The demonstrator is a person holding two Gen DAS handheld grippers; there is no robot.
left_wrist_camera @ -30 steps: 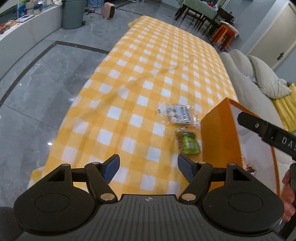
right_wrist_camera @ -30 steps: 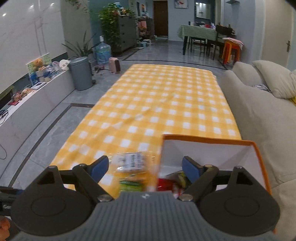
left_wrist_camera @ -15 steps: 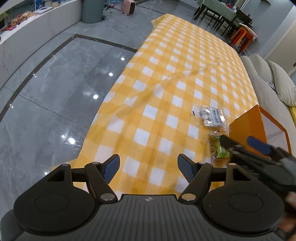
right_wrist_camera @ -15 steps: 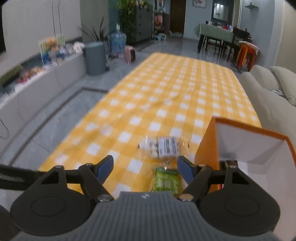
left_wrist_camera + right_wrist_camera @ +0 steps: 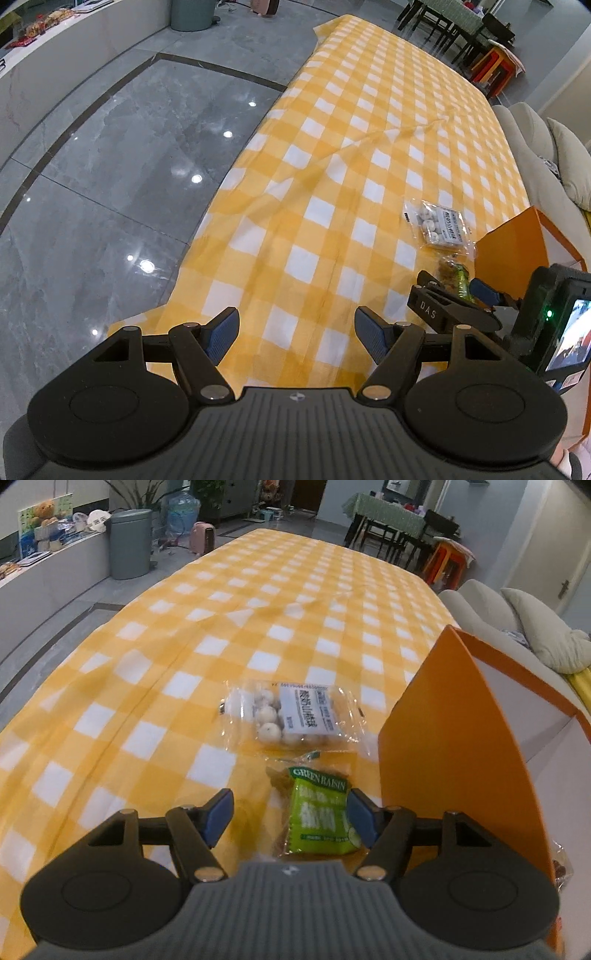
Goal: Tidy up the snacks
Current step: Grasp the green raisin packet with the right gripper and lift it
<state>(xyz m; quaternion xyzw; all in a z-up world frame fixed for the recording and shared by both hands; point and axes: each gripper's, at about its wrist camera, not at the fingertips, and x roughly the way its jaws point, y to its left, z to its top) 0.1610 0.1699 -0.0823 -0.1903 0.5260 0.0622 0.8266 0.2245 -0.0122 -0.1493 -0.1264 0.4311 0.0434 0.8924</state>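
A green raisin packet (image 5: 319, 812) lies flat on the yellow checked tablecloth (image 5: 184, 646). My right gripper (image 5: 291, 814) hangs low over it with the packet between its fingers. The jaws are closing, but the pads stand clear of the packet, the right one close to its edge. Just beyond lies a clear packet of white balls (image 5: 295, 716). An orange box (image 5: 443, 746) with a white inside stands open to the right. In the left wrist view my left gripper (image 5: 297, 330) is open over bare cloth, with the right gripper (image 5: 452, 284), the raisin packet (image 5: 456, 275) and the clear packet (image 5: 437, 225) to its right.
A red-wrapped snack (image 5: 559, 867) shows at the box's near corner. A grey sofa (image 5: 480, 598) with a cushion runs along the table's right side. Grey tiled floor (image 5: 110, 184) drops off past the table's left edge. A bin (image 5: 131, 542) stands far left.
My right gripper has come down and left, from above the box to over the green packet, and its jaws have narrowed. The left gripper has drifted left, still open.
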